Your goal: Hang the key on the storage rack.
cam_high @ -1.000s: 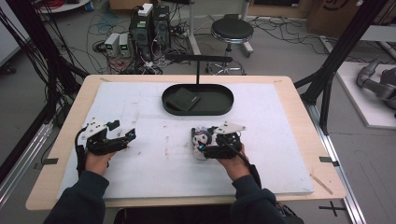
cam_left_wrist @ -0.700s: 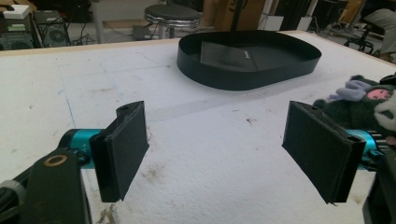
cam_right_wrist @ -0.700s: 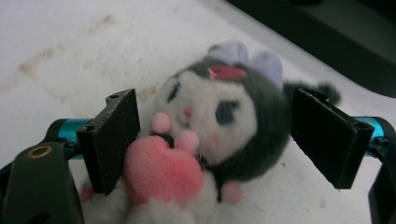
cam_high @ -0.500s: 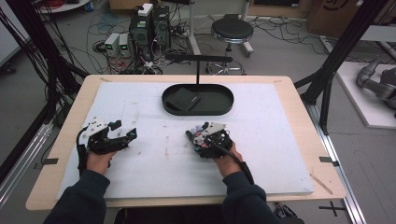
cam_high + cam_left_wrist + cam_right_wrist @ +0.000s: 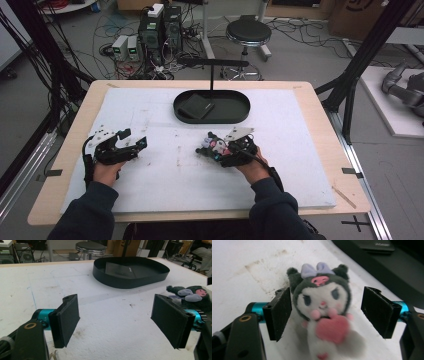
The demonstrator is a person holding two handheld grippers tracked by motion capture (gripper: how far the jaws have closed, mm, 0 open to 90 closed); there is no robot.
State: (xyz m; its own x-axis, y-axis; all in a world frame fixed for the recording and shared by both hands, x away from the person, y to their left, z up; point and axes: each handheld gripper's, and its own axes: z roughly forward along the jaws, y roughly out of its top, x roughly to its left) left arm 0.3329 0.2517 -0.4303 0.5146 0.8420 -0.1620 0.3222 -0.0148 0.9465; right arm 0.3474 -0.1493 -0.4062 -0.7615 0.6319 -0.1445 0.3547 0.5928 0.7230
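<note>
A small plush toy [image 5: 322,305] with a dark hood, a lilac bow and a pink heart lies on the white mat between the jaws of my right gripper [image 5: 327,312]. Those jaws have just been opening. The left pad [image 5: 279,312] sits against the toy's head, and the right pad stands clear of it. In the high view the right gripper [image 5: 212,148] and the toy [image 5: 216,146] are at mid-table. My left gripper [image 5: 135,137] rests open on the mat at the left, nothing between its pads [image 5: 117,315]. The toy [image 5: 192,296] lies off to its right.
A black oval tray [image 5: 240,107] stands at the back centre of the mat, holding a flat black item [image 5: 195,106]. A black T-shaped stand [image 5: 212,63] rises behind it. The tray wall [image 5: 130,281] faces the left gripper. The wooden table edge [image 5: 320,100] frames the mat.
The right hand has shifted slightly left and turned around the plush toy. The left hand and gripper have stayed where they were.
</note>
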